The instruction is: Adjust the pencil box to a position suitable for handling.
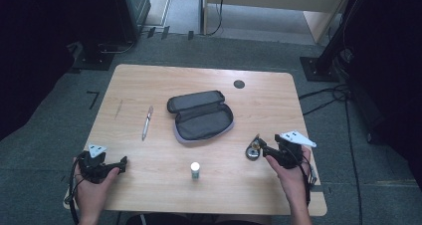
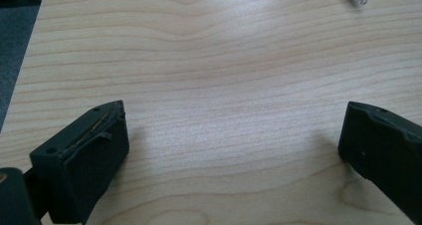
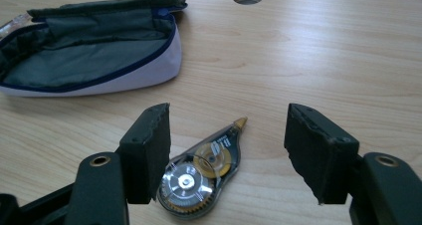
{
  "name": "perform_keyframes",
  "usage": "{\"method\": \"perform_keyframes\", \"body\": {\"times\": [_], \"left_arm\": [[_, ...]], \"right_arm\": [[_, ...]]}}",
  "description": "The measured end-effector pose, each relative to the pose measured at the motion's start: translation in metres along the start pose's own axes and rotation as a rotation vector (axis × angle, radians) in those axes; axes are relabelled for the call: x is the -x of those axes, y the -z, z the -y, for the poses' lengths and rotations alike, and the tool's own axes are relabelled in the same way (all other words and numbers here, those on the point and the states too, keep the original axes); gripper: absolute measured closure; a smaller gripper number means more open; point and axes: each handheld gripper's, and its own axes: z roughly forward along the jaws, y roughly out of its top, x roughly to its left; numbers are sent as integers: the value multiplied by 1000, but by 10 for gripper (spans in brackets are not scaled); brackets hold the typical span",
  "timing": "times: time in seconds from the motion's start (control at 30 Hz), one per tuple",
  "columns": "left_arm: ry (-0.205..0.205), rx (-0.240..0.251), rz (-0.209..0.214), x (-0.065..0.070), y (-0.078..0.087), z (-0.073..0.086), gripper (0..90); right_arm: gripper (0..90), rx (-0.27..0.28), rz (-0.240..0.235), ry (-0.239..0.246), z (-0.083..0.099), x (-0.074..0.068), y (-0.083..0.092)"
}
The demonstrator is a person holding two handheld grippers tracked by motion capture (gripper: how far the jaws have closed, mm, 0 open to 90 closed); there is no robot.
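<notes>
Two grippers wait at the near edge of the desk (image 1: pixel 149 75), and the work sits with your right one.

Start with the biggest thing: the pencil case (image 1: pixel 201 115) lies unzipped near the middle of the desk, its dark lining up, the mouth facing you. Nothing shows inside it from the high view. A pen (image 1: pixel 147 122) lies to its left, running roughly front to back, and a small capped tube (image 1: pixel 195 169) stands upright toward the near edge, between your hands.

Your right gripper (image 1: pixel 259 145) hovers near the right near corner with its jaws spread and pinching nothing. The correction tape (image 3: pixel 201 170) lies flat on the wood just under and beside the left jaw as the right gripper view shows it, not centred in the gap. Its long axis runs diagonally, round geared end toward you, gold tip (image 3: pixel 241 122) pointing away and toward the far right corner. So the gap sits to the right of the body; I'd judge you need to shift the gripper left and turn the wrist so the jaws close across the narrow sides rather than along the length.

Your left gripper (image 1: pixel 124 162) rests at the left near corner, jaws wide apart over bare wood, well away from the tape. The right hand is plainly the nearer one.
</notes>
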Motion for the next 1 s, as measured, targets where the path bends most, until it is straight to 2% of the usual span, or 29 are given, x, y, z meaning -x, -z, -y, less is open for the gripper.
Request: {"method": "perform_keyframes", "body": {"times": [0.27,0.43,0.47,0.5,0.87,1.0], "left_arm": [[-2,-1,0,0,0,0,0],[-3,-1,0,0,0,0,0],[-3,-1,0,0,0,0,0],[-4,0,1,0,0,0,0],[-9,-1,4,0,0,0,0],[-9,-1,5,0,0,0,0]], "right_arm": [[321,-4,-2,31,-10,-10,-9],[189,-12,-32,42,-19,-20,-19],[189,-12,-32,42,-19,-20,-19],[135,-14,-43,44,-22,-22,-23],[135,-19,-82,26,-41,-33,-43],[143,-19,-99,36,-46,-36,-50]]}}
